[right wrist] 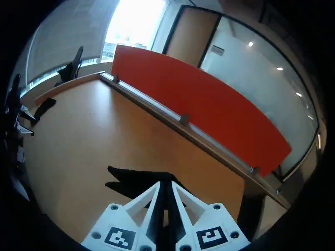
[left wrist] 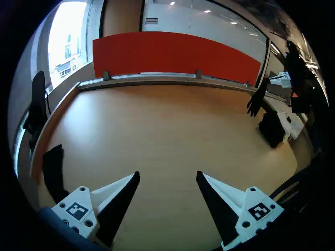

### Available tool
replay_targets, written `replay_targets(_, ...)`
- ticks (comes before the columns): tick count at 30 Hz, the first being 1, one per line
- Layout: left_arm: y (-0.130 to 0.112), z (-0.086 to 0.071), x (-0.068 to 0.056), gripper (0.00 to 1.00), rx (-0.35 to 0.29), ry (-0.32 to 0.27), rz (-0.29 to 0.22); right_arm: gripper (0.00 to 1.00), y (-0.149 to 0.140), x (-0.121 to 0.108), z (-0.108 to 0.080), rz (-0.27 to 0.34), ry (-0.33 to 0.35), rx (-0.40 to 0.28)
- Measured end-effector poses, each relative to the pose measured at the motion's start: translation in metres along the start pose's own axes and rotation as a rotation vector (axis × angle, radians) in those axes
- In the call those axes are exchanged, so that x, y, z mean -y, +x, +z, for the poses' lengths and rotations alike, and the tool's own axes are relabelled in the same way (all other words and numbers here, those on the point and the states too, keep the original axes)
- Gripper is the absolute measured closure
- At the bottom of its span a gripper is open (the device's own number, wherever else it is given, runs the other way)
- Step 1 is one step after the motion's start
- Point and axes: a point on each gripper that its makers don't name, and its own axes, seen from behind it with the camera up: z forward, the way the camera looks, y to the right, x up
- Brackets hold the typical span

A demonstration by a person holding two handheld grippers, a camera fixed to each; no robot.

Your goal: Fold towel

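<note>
The left gripper (left wrist: 167,178) is held wide open over the wooden table (left wrist: 159,121); nothing is caught between its fingers, and bare tabletop is seen in the gap. The right gripper (right wrist: 166,183) is closed down to a thin slit, and the black towel (right wrist: 130,180) is pinched at its fingertips, the cloth spread out to the left of them over the table. In the left gripper view the same dark cloth is seen dangling at the far right, near the end of the red divider (left wrist: 176,52) fixed along the table's far edge.
</note>
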Motion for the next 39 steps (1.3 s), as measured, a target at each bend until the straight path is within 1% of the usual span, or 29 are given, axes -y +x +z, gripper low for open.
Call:
replay_targets(6, -0.001, 0.001, -0.003, 0.00, 0.005, 0.002, 0.003, 0.95, -0.012, -0.027, -0.006, -0.002, -0.020, 0.024)
replay_targets(12, -0.001, 0.001, -0.006, 0.00, 0.010, 0.005, 0.005, 0.95, -0.024, -0.053, -0.011, 0.009, -0.044, 0.045)
replay_targets(21, 0.002, 0.004, -0.011, 0.00, 0.012, 0.006, 0.014, 0.95, -0.043, -0.082, -0.017, 0.028, -0.072, 0.077)
replay_targets(29, 0.004, 0.006, -0.016, 0.00, 0.015, 0.001, 0.022, 0.95, -0.057, -0.093, -0.023, 0.038, -0.085, 0.096)
replay_targets(39, 0.007, 0.009, -0.023, 0.00, 0.016, -0.013, 0.035, 0.95, -0.069, -0.093, -0.034, 0.048, -0.084, 0.107)
